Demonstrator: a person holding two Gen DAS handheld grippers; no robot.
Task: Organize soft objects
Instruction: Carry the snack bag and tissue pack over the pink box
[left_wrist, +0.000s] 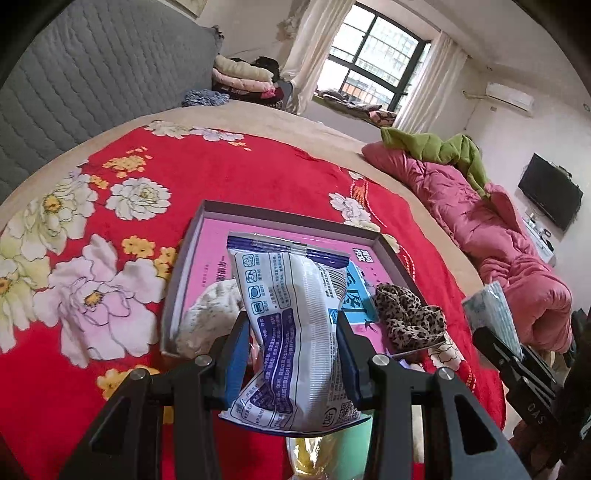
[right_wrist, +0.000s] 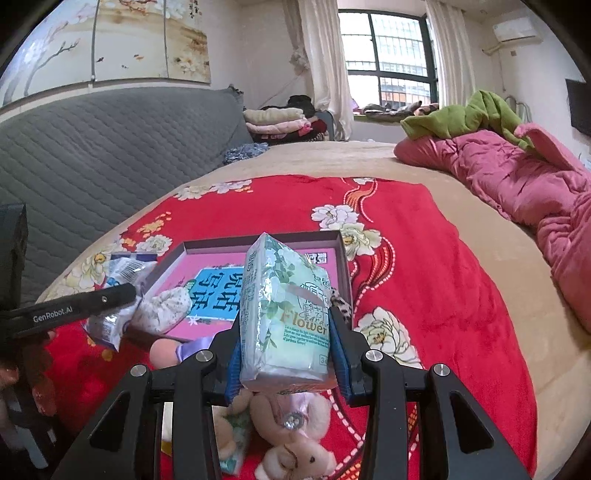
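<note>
Left wrist view. Left gripper (left_wrist: 293, 354) clamped on white-and-blue plastic pack (left_wrist: 291, 325), blue pads pressing into its lower half from either side. Pack held in the air over near edge of shallow box (left_wrist: 288, 218), which lies on red floral blanket (left_wrist: 229, 173). Long axis running away from camera, crimped top seal pointing toward far wall of box, bottom seal hanging below the jaws. Film visibly creased and pinched at the grip: judged light, soft, compressible, slippery skin; best held across the middle of the body, not by a seal. Inside box: pale speckled cloth bundle (left_wrist: 210, 314) at left, leopard-print fabric (left_wrist: 410, 317) at right edge. Right gripper's load visible at far right only as a pale green corner.

Right wrist view. Right gripper (right_wrist: 286, 354) clamped on mint-green tissue pack (right_wrist: 286, 310), pads on its two long sides near the lower end. Pack upright, slightly tilted, long axis pointing up and away toward box interior, printed face toward camera. Held above blanket, just short of box's near wall. Judged light, squashy but block-shaped, glossy wrap; a grip across the narrow width suits it. Plush pig (right_wrist: 295, 439) lying on blanket below the jaws, not yet in the box.
</note>
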